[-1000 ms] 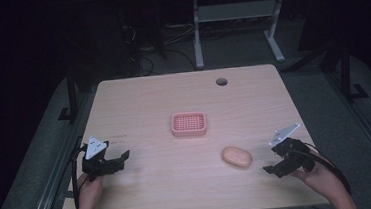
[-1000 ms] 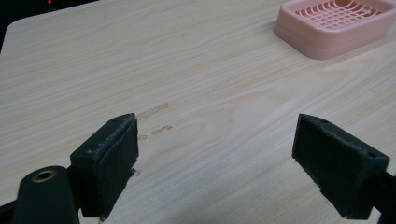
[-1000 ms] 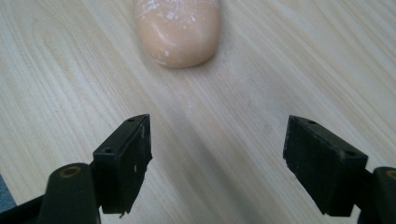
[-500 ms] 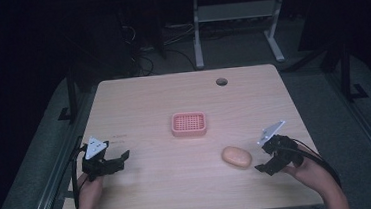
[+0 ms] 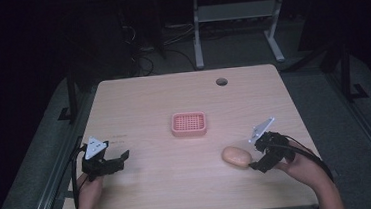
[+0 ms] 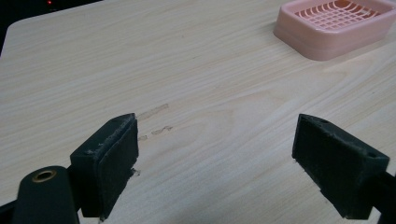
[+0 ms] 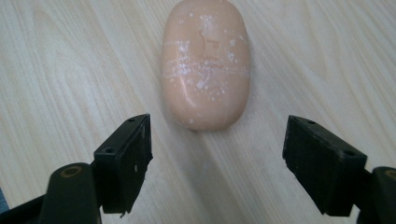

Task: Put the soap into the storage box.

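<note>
While left gripper (image 5: 120, 159) stays put, right gripper (image 5: 259, 159) has closed on soap (image 5: 236, 155); both jaws apart.

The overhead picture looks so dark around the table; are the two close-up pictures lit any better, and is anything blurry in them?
High view: the table is lit, the room behind nearly black. Right gripper view: even light, the soap sharp with white specks, a soft shadow under it, the open right tool crisp. Left gripper view: bright wood with some glare, the pink dish slightly soft, the open left tool clear.

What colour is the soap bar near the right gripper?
Peach-orange with white specks on the soap bar; the right gripper view shows it best.
</note>
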{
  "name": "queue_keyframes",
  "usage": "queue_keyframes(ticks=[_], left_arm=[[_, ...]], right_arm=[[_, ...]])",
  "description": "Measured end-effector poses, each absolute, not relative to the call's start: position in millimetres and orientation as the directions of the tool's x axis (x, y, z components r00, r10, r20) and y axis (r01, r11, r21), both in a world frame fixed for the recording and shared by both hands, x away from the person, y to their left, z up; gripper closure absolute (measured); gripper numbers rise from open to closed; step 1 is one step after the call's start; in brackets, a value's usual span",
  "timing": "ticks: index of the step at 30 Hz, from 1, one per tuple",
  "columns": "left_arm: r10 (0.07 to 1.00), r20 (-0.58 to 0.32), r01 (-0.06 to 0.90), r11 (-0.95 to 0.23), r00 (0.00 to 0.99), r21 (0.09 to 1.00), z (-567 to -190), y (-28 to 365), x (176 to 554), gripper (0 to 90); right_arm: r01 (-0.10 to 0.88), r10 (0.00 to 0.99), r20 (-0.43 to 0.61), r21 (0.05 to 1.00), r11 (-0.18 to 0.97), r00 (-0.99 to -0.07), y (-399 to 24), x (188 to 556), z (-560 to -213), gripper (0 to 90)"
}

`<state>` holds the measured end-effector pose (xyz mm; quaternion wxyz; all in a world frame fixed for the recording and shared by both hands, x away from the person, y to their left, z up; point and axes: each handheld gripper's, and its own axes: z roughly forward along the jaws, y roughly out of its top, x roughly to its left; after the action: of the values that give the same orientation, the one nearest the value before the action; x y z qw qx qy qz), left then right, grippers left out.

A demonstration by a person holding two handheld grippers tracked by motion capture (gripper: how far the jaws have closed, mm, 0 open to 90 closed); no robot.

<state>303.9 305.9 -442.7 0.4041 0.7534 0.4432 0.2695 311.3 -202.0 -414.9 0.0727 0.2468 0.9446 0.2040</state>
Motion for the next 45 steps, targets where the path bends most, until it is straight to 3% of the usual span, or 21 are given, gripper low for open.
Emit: queue_keyframes(ticks=[22,45], left_arm=[[0.887,0.047,0.451,-0.279,0.46,0.848,-443,307,304,14.2],[0.887,0.046,0.451,-0.278,0.459,0.848,-442,308,305,14.2]], right_arm=[[0.379,0.425,-0.046,0.377,0.845,-0.904,-171,325,-410,23.4],[0.394,0.412,-0.008,0.272,0.878,-0.911,-145,343,-429,23.4]])
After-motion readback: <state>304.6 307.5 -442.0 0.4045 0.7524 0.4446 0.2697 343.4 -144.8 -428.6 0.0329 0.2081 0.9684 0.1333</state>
